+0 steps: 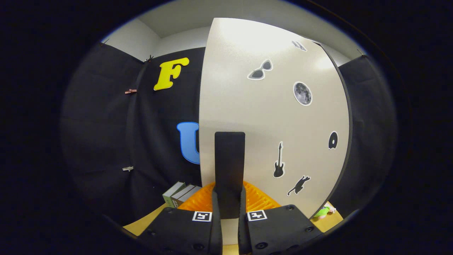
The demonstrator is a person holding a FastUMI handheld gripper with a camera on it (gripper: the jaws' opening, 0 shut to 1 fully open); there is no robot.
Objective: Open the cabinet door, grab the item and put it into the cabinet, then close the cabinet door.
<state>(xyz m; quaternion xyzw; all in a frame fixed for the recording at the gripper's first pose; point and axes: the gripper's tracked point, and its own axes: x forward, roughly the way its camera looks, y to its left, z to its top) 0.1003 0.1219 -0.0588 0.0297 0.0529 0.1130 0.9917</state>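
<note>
The cabinet door (269,117) is a cream panel with several black stickers, standing close in front of me. Its black upright handle (229,159) sits near the door's left edge and runs down between my fingers. My gripper (229,193) is shut on the lower part of this handle, one finger pressing on each side. A small green item (322,211) lies on the wooden table (331,221), past the door's lower right corner and to the right of my fingers. I cannot tell from here how far the door stands from the cabinet body.
An orange ribbed tray (260,200) lies on the table just beyond my fingers, at the foot of the door. A few books (178,194) lie to its left. Black cloth walls close in the left and right sides.
</note>
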